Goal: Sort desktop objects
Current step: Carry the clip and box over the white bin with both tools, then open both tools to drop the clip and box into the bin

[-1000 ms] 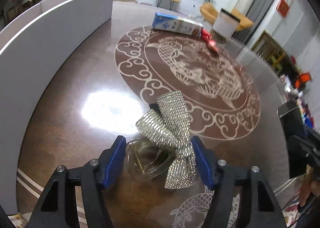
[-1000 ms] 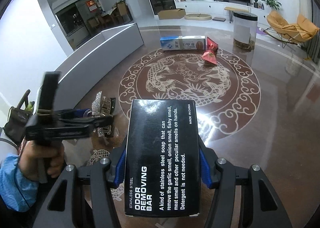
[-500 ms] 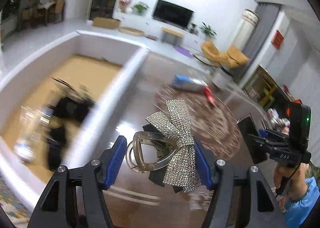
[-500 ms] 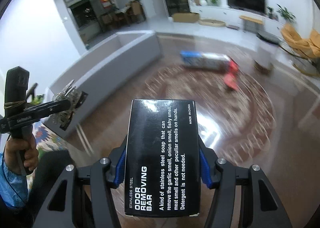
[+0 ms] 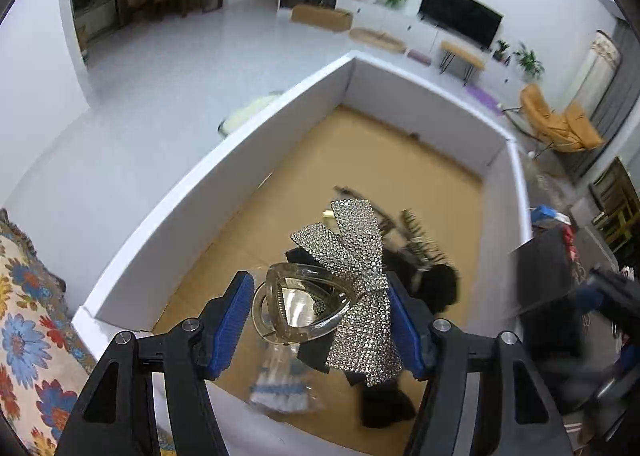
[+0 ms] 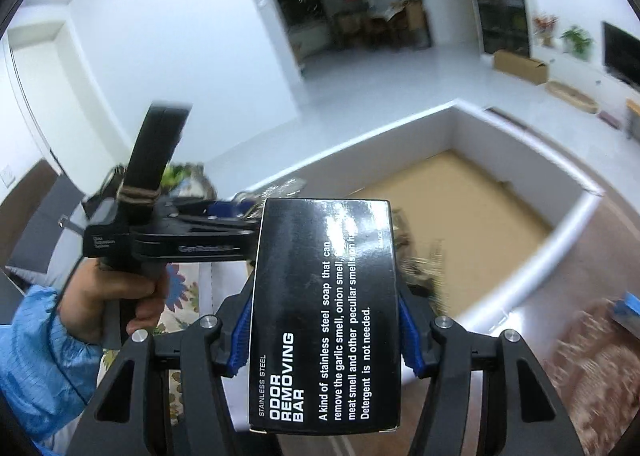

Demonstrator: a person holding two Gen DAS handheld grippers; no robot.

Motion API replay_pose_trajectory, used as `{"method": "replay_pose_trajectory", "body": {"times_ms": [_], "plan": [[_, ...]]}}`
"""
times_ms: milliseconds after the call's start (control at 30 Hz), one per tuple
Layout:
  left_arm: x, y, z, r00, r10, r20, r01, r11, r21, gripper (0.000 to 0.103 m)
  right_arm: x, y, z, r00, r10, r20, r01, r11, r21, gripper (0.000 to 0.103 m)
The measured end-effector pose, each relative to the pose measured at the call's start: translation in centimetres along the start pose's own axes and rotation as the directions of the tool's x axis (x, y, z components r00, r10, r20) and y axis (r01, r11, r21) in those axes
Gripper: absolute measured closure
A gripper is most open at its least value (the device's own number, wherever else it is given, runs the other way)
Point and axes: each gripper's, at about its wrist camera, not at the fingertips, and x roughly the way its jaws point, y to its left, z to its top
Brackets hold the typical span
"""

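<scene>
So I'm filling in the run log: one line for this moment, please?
left gripper: holds bow hair clip over white box | right gripper: holds black carton near box | nothing released

The left gripper (image 5: 320, 320) holds a rhinestone bow hair clip (image 5: 348, 276) over the white-walled box (image 5: 168, 211).

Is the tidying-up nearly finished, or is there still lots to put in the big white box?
Partly done: the white box already holds some dark things, including a spiky hair clip. In hand now: the left gripper holds a sparkly bow clip over the box, and the right gripper holds a black soap-bar box near its rim. Neither is dropped in yet. A blurred blue item is still on the table.
</scene>
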Motion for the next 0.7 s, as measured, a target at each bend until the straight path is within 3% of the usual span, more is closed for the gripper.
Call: {"method": "replay_pose_trajectory", "body": {"times_ms": [267,300,333,400,533,700], "plan": [[4.6,2.7,-1.1,0.986,0.096,-0.135,-0.1,0.995,-0.029,0.038,9.3,-0.1,-0.8,0.971,-0.091,-0.22,0.083,0.995,-0.046,0.043],[4.9,2.8,-1.2,0.984,0.108,-0.145,-0.114,0.993,-0.031,0.037,9.7,-0.3,-0.9,0.966,-0.109,-0.236,0.1,0.994,-0.05,0.041],[4.8,2.9,-1.4,0.982,0.121,-0.147,-0.127,0.991,-0.033,0.035,9.9,-0.4,-1.0,0.964,-0.114,-0.242,0.103,0.993,-0.055,0.028],[4.5,3.4,-1.8,0.982,0.139,-0.131,-0.145,0.988,-0.042,0.025,9.4,-0.4,-1.0,0.967,-0.113,-0.23,0.099,0.992,-0.072,0.008],[1.1,2.5,-2.2,0.986,0.163,-0.023,-0.164,0.984,-0.063,0.025,6.1,-1.0,-0.5,0.975,-0.153,-0.162,0.136,0.984,-0.111,0.007],[-3.9,-2.7,-3.2,0.985,0.121,0.121,-0.121,0.993,-0.013,0.021,-1.5,-3.4,-2.9,0.973,-0.232,-0.002,0.231,0.97,-0.077,0.0]]}}
